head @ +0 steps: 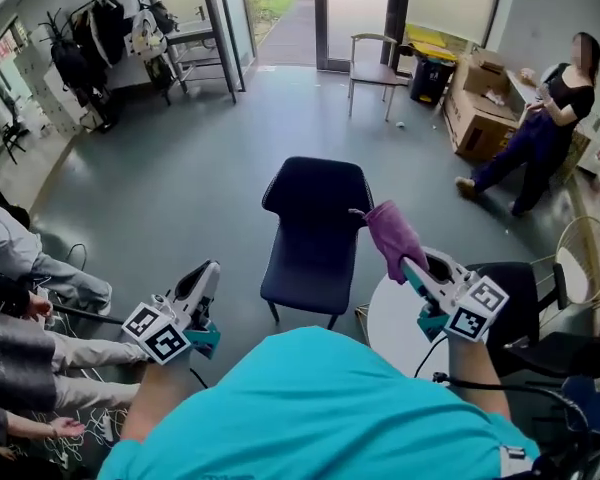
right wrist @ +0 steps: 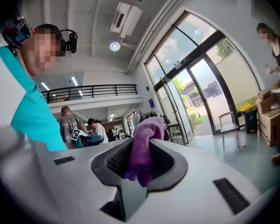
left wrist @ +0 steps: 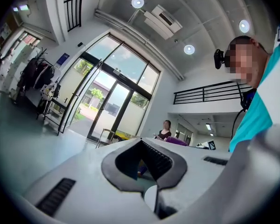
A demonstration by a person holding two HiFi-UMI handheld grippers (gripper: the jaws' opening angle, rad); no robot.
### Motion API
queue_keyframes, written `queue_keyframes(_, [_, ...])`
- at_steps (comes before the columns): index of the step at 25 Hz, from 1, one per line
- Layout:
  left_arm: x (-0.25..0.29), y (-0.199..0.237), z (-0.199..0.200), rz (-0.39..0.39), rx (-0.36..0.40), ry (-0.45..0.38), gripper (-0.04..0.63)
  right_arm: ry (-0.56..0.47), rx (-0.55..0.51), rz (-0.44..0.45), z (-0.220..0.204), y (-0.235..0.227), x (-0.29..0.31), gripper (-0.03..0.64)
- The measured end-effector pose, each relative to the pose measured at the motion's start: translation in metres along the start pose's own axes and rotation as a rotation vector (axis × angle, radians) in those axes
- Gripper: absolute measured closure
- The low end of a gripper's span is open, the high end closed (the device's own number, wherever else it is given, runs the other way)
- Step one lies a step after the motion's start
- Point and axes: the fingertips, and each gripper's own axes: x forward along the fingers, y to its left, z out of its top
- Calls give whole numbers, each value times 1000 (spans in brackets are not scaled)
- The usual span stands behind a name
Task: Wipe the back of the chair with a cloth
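Two grippers are in view, and only one carries a load. The right gripper point(head: 408, 264) has its jaws closed onto a purple cloth point(head: 392, 234). The right gripper view confirms this: the cloth point(right wrist: 143, 149) is bunched between the ribbed pads and stands up out of them. The left gripper point(head: 208, 271) is held low at the near left, clear of the work. In its own view its jaws are drawn together with nothing between them.

The chair point(head: 315, 236), dark blue with thin legs, stands on the grey floor point(head: 180, 198) straight ahead of us. In the head view the cloth hangs at the right upper corner of the chair's back. We cannot tell whether the two are touching or whether the cloth is held short of it.

As to progress, the cloth is in hand and level with the back. The upholstery shows no streak, damp patch or dust line, so we cannot judge how much of it has been wiped. The scene fits a cloth arriving at the back as well as one leaving it after a pass.

As to markings, each gripper carries a cube with black-and-white square markers point(head: 477, 309). No brand, label or other writing is legible on the chair or the cloth.
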Motion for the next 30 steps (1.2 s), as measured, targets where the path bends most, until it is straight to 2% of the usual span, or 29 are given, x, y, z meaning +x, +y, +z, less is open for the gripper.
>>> queue_keyframes(5, [52,-3,11,22,13,56,607,32,-17,30,12,-54,21,540])
queue_keyframes(9, [75,9,-4,32,-4,78,607,42,11,20,-10,-82,24,540])
queue_keyframes(12, [85,36,-9,9,-22,87,606,70,3,-12,-23,-89,45,540])
queue_keyframes(15, [85,82,2,-35,-31,94,606,119,-47,-65,-28,-83,89,540])
queue_keyframes(20, [94,160,3,-109,-31,136,606,219,-170,-198,-38,-93,161,540])
queue_keyframes(23, [101,199,4,-130,1,196,606,333,-280,-266,-50,-107,200,540])
queue_keyframes(27, [113,247,-10,-116,45,232,606,458,-494,-225,-81,-134,263,540])
queue_keyframes(30, [137,263,-47,-85,40,243,606,502,-639,-177,-119,-176,293,540])
